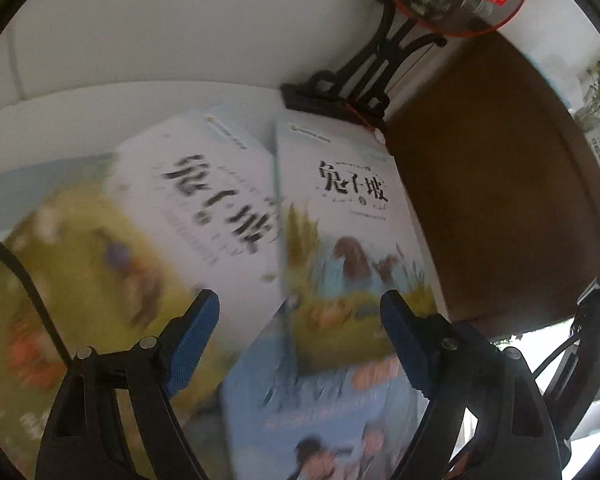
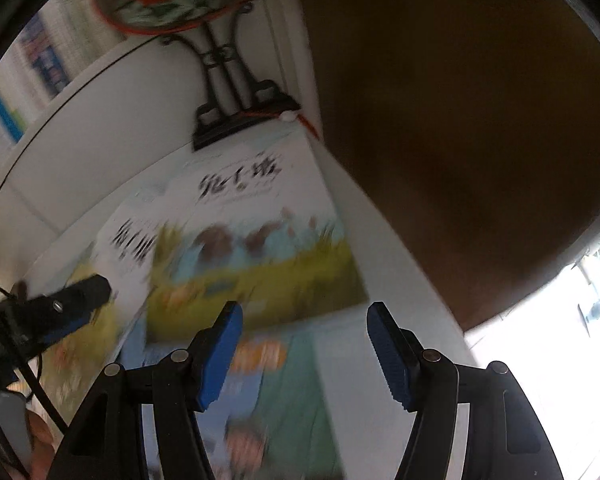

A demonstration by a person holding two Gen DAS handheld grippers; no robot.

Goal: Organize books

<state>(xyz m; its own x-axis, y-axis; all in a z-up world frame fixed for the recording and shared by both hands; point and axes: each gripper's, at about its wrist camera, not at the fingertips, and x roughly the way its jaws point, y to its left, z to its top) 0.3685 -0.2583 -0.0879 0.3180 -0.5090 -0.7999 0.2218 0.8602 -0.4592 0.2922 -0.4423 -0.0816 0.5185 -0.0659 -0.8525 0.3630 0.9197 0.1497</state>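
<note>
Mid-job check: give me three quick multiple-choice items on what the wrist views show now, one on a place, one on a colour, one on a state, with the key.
1. Where does the round embroidered ornament on the black stand sit?
A. behind the books, beside the brown panel
B. on top of the books
C. between the left tool's pads

2. What colour are the pads on both tools?
A. red
B. blue
C. yellow

3. What state is the right tool in?
A. shut on a book
B. open, nothing between its pads
C. out of view

Key: 1 A, its base stands past the right-hand white book, against the brown panel. 2 B, blue ribbed pads show in both views. 3 B, only a clear gap lies between the pads.
</note>
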